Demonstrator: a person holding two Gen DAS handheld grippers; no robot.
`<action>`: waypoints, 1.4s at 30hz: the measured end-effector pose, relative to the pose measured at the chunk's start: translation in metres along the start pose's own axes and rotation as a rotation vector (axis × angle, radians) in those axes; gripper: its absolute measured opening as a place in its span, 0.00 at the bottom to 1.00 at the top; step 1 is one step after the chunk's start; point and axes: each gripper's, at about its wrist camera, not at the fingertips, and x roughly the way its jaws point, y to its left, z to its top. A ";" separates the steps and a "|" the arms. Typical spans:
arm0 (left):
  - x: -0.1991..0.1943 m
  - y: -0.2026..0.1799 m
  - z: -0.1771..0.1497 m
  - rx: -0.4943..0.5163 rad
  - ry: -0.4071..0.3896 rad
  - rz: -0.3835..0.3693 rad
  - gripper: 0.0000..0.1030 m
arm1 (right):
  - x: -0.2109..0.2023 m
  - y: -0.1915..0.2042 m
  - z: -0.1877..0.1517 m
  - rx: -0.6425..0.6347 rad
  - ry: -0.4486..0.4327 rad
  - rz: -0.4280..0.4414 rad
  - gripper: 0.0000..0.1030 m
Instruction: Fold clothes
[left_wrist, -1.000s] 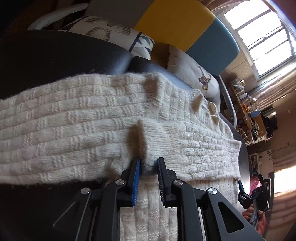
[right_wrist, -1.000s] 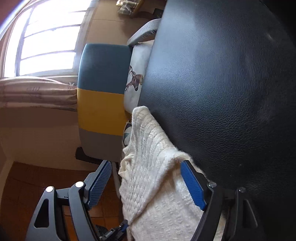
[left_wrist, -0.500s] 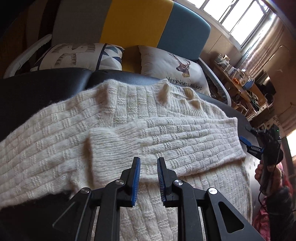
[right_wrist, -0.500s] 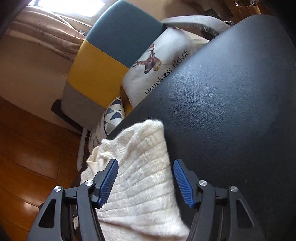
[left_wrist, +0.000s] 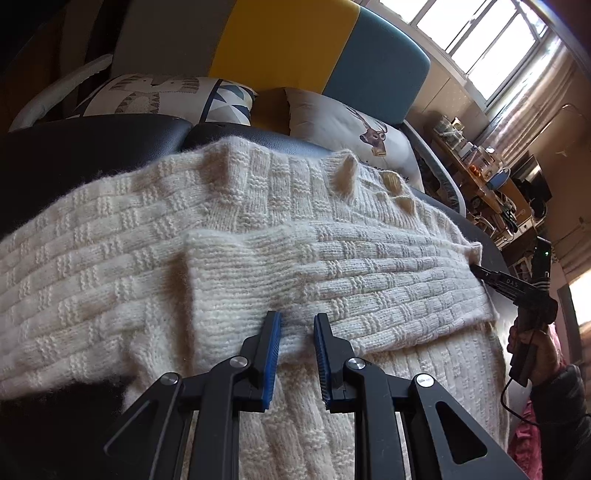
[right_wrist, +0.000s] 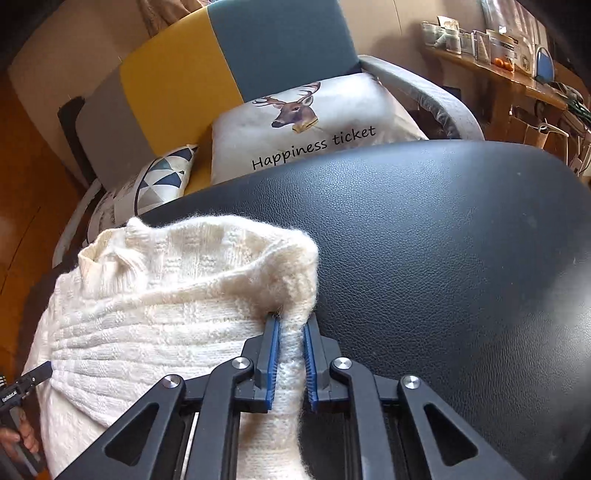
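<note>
Off to the left of the left gripper jaws the cream knit sweater spreads flat over the black leather surface, and right ahead of the pads lies a sleeve folded across the body. Those jaws stand a narrow gap apart; the sleeve's edge sits between the tips, but I honestly can't tell whether they pinch it or just rest there. A second ago the knit was bunched up in that same gap and the view was tipped, now it's levelled and the sleeve lies smoother. Further right, past the sleeve's far end, the right gripper is the real news: a second back its jaws were wide open straddling the sweater's edge, half a second back still open, and now they've closed tight on a pinch of the shoulder-side edge, wool squeezed between the blue pads. To the right of those jaws it's bare black leather. My read: one sleeve fold is in, and that fresh grab probably sets up the next fold, though which way it goes I can't say
</note>
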 end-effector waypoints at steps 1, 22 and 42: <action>-0.002 -0.001 0.001 0.003 -0.004 0.002 0.19 | 0.000 0.004 0.000 -0.025 -0.001 -0.026 0.17; -0.002 0.007 0.023 -0.009 -0.042 0.020 0.28 | 0.011 0.031 0.024 -0.225 -0.017 -0.156 0.21; -0.014 0.045 0.030 -0.193 0.001 -0.037 0.08 | -0.032 0.069 -0.055 -0.139 0.028 0.067 0.23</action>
